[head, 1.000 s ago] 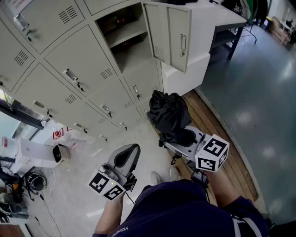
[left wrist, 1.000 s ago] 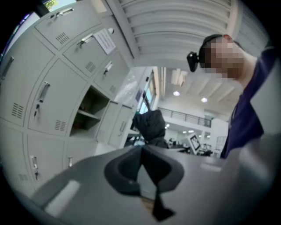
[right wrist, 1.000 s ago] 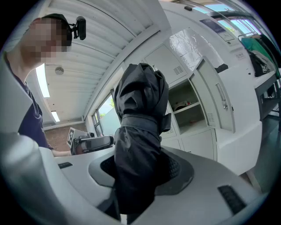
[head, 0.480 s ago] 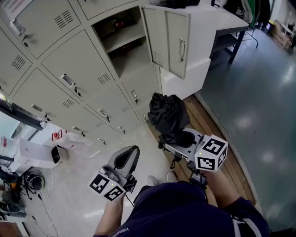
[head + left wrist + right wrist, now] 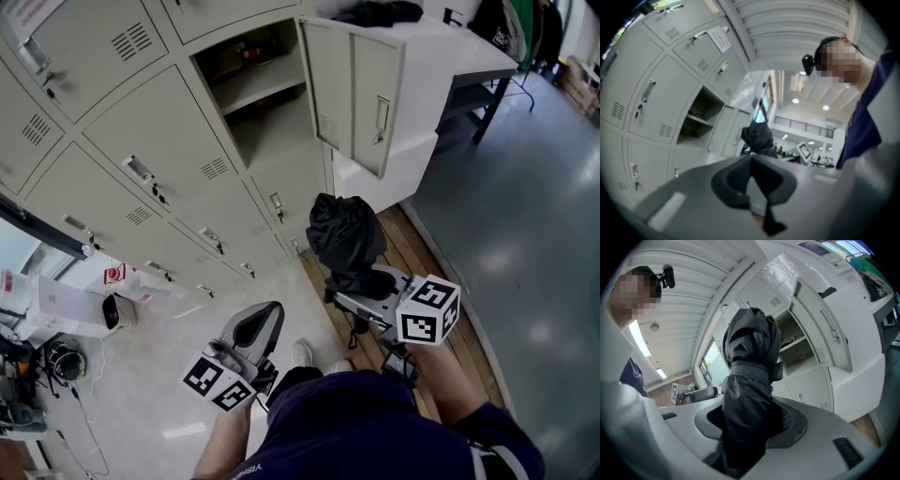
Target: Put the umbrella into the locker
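Lower end of folded black fabric umbrella (image 5: 751, 376) buried between fingers of right gripper (image 5: 752, 425); small items (image 5: 248, 52) on upper shelf (image 5: 262, 86) of open grey metal locker (image 5: 274, 129) unidentifiable.

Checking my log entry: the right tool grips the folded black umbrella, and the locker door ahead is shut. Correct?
Not quite. The right tool does grip the black umbrella, but the locker door stands open, as the head view shows.

My head camera looks steeply down past my chest onto my left hand-held gripper (image 5: 265, 317), my right hand-held gripper (image 5: 361, 281) and the lockers (image 5: 141, 141). Each gripper camera sits close behind its jaws and looks along them. All three views share the open locker (image 5: 267, 103).
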A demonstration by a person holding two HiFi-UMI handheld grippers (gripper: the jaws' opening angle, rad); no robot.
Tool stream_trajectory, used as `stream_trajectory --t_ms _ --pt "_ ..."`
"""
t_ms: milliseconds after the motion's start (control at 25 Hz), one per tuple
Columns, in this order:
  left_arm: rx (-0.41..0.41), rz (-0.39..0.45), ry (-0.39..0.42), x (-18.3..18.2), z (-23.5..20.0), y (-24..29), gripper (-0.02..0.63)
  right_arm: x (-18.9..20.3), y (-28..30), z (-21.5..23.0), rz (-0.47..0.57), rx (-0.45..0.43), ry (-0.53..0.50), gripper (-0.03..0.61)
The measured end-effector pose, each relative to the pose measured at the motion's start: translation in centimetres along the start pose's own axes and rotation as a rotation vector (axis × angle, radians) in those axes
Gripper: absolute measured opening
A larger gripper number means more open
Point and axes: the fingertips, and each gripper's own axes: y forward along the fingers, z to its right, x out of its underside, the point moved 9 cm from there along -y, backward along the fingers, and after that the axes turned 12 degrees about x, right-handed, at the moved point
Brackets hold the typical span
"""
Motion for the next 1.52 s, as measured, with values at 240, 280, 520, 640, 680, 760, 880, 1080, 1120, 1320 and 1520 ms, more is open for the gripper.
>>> stream_trajectory --t_ms 240,280,520,640,680,760,880,1080,1120,1320,1520 --pt "0.012 0.011 -0.017 0.0 -4.3 0.1 0.003 -0.9 3.8 1.7 -0.017 0.022 0.006 0.192" --pt "0.017 0.012 -0.022 -0.1 -5.3 0.1 0.003 -1.2 4.6 1.9 -0.019 0.030 0.006 0.193" --pt "0.070 0.005 -0.029 -2.3 -12.7 -0.1 0.003 -3.5 10.6 3.0 -0.016 0.093 0.004 0.193" --pt "0.096 -0.007 -0.033 -3.8 -16.9 -0.6 0.003 -4.7 14.0 3.4 -0.017 0.136 0.004 0.193" --pt "0.104 -0.011 -0.035 -4.2 -18.3 -0.7 0.003 -5.1 15.1 3.5 -0.017 0.149 0.004 0.193" --pt "0.122 -0.020 -0.038 -4.9 -20.8 -0.9 0.003 -5.7 17.2 3.8 -0.018 0.177 0.010 0.192" --pt "0.155 -0.035 -0.041 -5.8 -24.2 -1.0 0.003 -6.4 20.1 4.2 -0.031 0.220 0.018 0.193" --pt "0.199 -0.038 -0.064 -7.1 -28.6 -1.3 0.003 -7.4 23.9 4.8 -0.055 0.275 0.026 0.193" --pt "0.206 -0.038 -0.066 -7.4 -29.2 -1.3 0.003 -7.5 24.4 4.9 -0.059 0.284 0.028 0.193" --pt "0.229 -0.039 -0.066 -8.1 -31.4 -1.2 0.003 -8.2 26.4 5.4 -0.074 0.324 0.022 0.192" --pt "0.245 -0.038 -0.057 -8.8 -32.5 -0.6 0.003 -8.9 27.3 6.4 -0.098 0.375 -0.021 0.193"
